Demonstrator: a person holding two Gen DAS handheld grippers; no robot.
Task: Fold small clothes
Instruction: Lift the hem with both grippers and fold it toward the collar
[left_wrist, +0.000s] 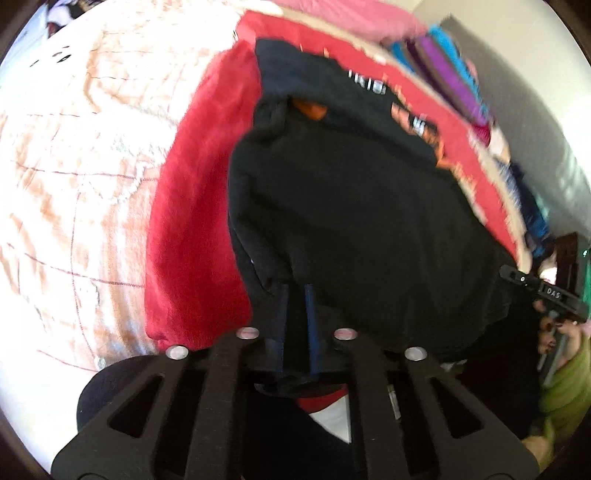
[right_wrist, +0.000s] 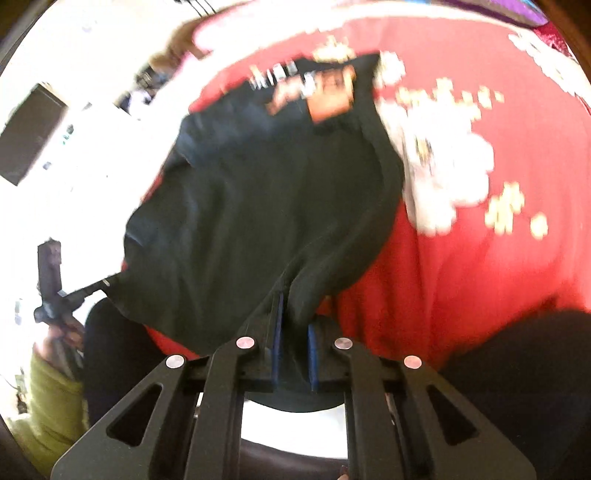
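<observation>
A: While both pictures are blurring a little, what are you counting?

B: I am counting one black shirt (left_wrist: 351, 206) with orange and white print, and it is lying over one red blanket (left_wrist: 192, 229) on the bed. In the right view, the red blanket is showing white and yellow figures.

A: And the tools?

B: Two. The left tool (left_wrist: 295, 314) is pinching the near edge of the black shirt; its two blue pads are pressing the cloth between them. The right tool (right_wrist: 294, 325) is also pinching a fold of the same shirt (right_wrist: 258, 206), at its near edge.

A: Is each tool showing in the other view?

B: Yes, the right one (left_wrist: 543, 291) is appearing at the far right of the left view, and the left one (right_wrist: 55, 291) at the far left of the right view.

A: Anything more?

B: One pale patterned quilt (left_wrist: 74, 166) is lying beside the red blanket, and a stack of coloured clothes (left_wrist: 447, 74) is sitting behind it; their number I cannot tell.
</observation>
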